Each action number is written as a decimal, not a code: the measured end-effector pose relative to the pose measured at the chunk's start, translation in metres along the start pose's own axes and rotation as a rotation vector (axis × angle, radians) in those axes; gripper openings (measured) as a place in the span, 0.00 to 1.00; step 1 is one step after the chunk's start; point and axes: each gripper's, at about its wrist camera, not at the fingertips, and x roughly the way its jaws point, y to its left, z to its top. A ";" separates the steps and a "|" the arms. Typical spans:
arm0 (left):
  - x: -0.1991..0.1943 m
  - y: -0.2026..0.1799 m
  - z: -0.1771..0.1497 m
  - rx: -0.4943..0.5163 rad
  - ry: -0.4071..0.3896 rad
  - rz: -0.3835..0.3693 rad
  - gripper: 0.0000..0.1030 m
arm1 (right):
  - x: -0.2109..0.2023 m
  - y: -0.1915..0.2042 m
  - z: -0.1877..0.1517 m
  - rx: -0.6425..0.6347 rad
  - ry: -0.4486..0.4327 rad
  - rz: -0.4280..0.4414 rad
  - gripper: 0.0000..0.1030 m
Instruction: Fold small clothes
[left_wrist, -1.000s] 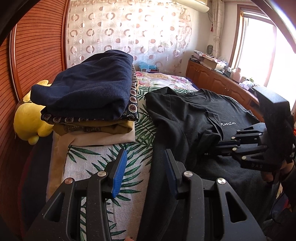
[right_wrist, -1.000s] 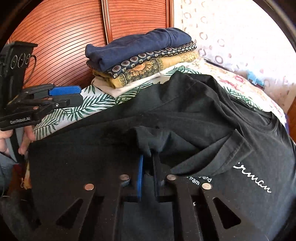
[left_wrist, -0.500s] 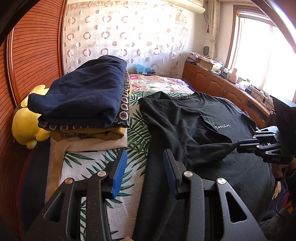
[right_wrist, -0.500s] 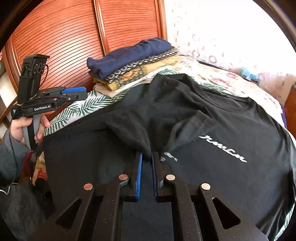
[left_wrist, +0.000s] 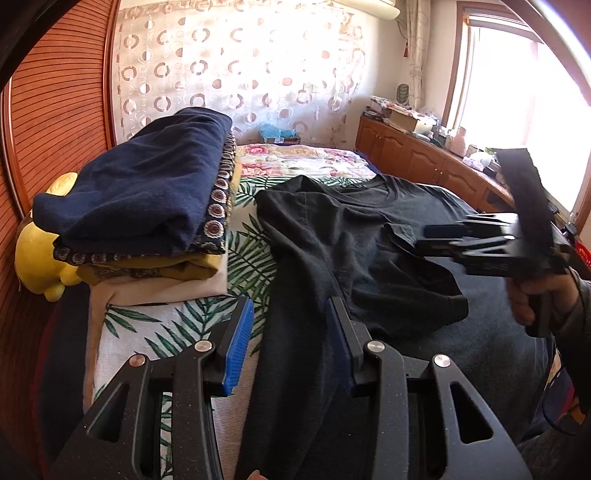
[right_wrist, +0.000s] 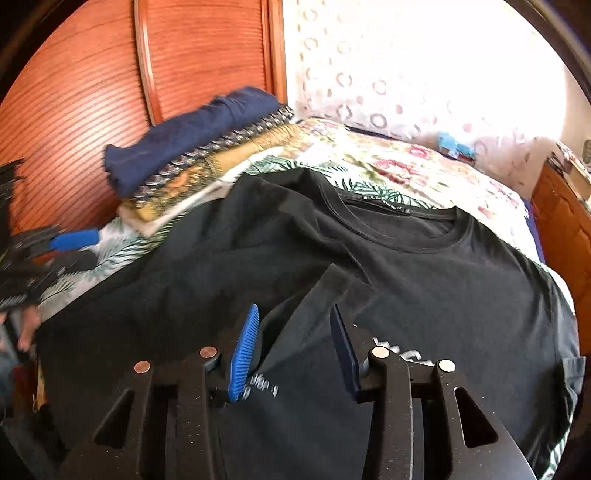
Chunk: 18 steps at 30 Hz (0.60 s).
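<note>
A black T-shirt (left_wrist: 369, 236) (right_wrist: 424, 280) lies flat on the bed, neck toward the far end. Its sleeve (right_wrist: 325, 295) is folded inward over the chest. My right gripper (right_wrist: 293, 347) hovers just over that sleeve, its jaws opening. The sleeve lies loose between the blue pads (right_wrist: 243, 350), which do not press it. In the left wrist view the right gripper (left_wrist: 423, 239) floats above the shirt, held by a hand (left_wrist: 535, 295). My left gripper (left_wrist: 290, 343) (right_wrist: 85, 248) stands open above the shirt's left side edge, gripping nothing.
A stack of folded clothes (left_wrist: 147, 206) (right_wrist: 192, 155) topped by a navy garment sits left of the shirt on the leaf-print sheet (left_wrist: 155, 328). A yellow plush toy (left_wrist: 37, 258) lies beside it against the wooden panels (right_wrist: 92, 92). A wooden cabinet (left_wrist: 424, 158) runs under the window.
The right gripper, shut on the sleeve, drew it across the shirt's chest, then opened and let it go. The sleeve now lies folded over. The left gripper stayed put.
</note>
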 end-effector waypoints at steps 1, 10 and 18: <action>0.001 -0.001 0.000 0.000 0.001 -0.004 0.41 | 0.007 0.002 0.001 -0.004 0.014 -0.014 0.41; 0.008 -0.006 0.001 -0.007 0.014 -0.014 0.41 | 0.008 -0.015 -0.009 0.012 0.049 -0.165 0.41; 0.013 -0.012 0.005 0.006 0.019 -0.023 0.41 | -0.020 -0.049 -0.036 0.082 0.028 -0.192 0.41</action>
